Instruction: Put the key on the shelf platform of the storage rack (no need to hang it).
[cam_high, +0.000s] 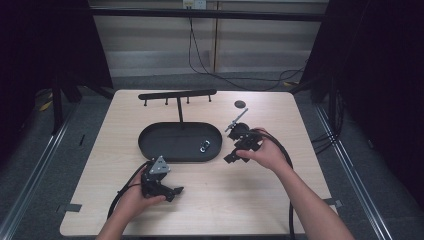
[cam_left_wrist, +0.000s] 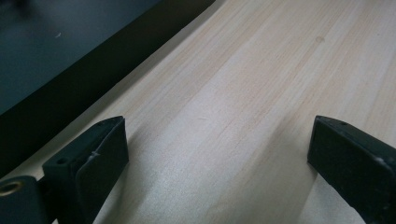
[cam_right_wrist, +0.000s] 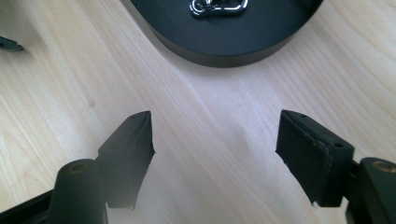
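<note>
Right claw (cam_right_wrist: 215, 140) agape near unmarked tray (cam_right_wrist: 224, 46)

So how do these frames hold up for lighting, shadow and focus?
High view: table evenly lit, surroundings nearly black, dark tray shows little detail. Left gripper view: left hand-held gripper open, jaws soft at the edges, wood grain sharper farther off, soft shadows beside the jaws. Right gripper view: right hand-held gripper open, jaw bases blurred, metal clip glints in the tray.

A lab recording booth: black curtains (cam_high: 385, 75), framed wooden table (cam_high: 280, 200), trailing cables (cam_high: 210, 70).
</note>
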